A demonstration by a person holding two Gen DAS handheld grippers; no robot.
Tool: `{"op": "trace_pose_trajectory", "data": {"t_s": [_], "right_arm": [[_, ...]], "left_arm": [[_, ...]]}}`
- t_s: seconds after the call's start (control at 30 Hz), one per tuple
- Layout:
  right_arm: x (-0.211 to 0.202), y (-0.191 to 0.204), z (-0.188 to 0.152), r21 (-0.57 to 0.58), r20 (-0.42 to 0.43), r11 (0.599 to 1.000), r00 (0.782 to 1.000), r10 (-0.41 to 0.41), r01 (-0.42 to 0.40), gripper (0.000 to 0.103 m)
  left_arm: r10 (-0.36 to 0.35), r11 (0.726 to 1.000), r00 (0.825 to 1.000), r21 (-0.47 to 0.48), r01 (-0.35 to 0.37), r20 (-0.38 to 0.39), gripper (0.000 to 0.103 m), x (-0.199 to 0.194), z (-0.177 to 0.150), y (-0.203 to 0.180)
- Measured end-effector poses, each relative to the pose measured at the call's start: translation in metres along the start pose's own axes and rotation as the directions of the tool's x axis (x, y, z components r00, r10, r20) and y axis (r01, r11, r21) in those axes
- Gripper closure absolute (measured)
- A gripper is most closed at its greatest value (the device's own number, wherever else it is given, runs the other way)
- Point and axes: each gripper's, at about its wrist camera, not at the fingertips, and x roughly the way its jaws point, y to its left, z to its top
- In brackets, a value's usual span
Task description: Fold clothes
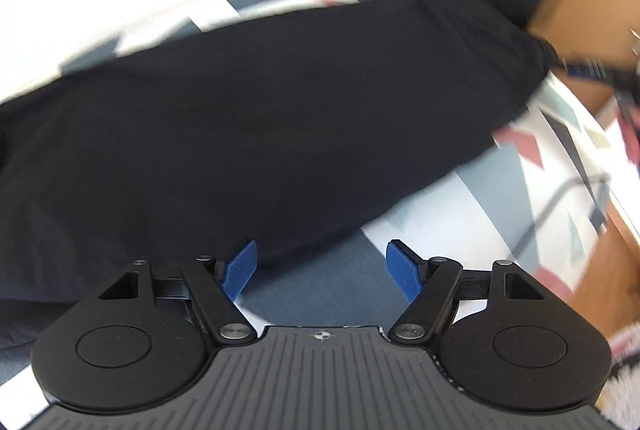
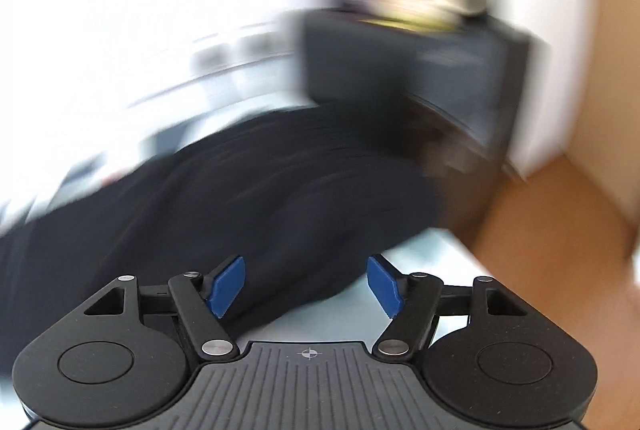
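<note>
Progress looks early, or else between folds: the black garment point(image 1: 260, 118) lies stretched out long and mostly flat across the patterned cover point(image 1: 500, 198), a sheet of grey, white and red shapes. It reads as 1 elongated dark band running from the lower left to the upper right of the left wrist view. Whether it has already been folded once lengthwise cannot be told, since the cloth is uniformly dark and shows no seams or layers.

Neither tool has a hold on it. The left gripper point(image 1: 322, 272) has its jaws spread wide, hovering over the near edge of the garment, with 1 blue pad point(image 1: 240, 270) over the cloth and the other over the cover. The right gripper point(image 2: 306, 284) is likewise wide and holds nothing, positioned near what seems the garment's end point(image 2: 240, 198); that view is heavily blurred, so detail there is uncertain. A dark cabinet point(image 2: 420, 70) stands beyond that end, and wooden floor point(image 2: 560, 230) shows at the right.

Judging by this, the remaining work is most of it: gripping 2 points along an edge, carrying them over, and flattening the result.
</note>
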Motion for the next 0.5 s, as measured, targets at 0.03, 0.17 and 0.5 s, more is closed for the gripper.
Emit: {"op": "trace_pose_trajectory", "data": {"t_s": [0.03, 0.17, 0.5], "right_arm": [[-0.005, 0.02, -0.009, -0.089, -0.004, 0.995, 0.999, 0.045, -0.046, 0.037], [-0.014, 0.082, -0.039, -0.271, -0.078, 0.936, 0.974, 0.211, -0.224, 0.037], [0.011, 0.126, -0.013, -0.198, -0.084, 0.923, 0.944, 0.319, -0.33, 0.092]], "left_arm": [[0.018, 1.0, 1.0, 0.017, -0.019, 0.022, 0.03, 0.0, 0.001, -0.004], [0.057, 0.993, 0.998, 0.101, -0.06, 0.032, 0.03, 0.013, 0.006, -0.021], [-0.019, 1.0, 0.996, -0.022, 0.02, 0.086, 0.03, 0.012, 0.021, 0.013]]}}
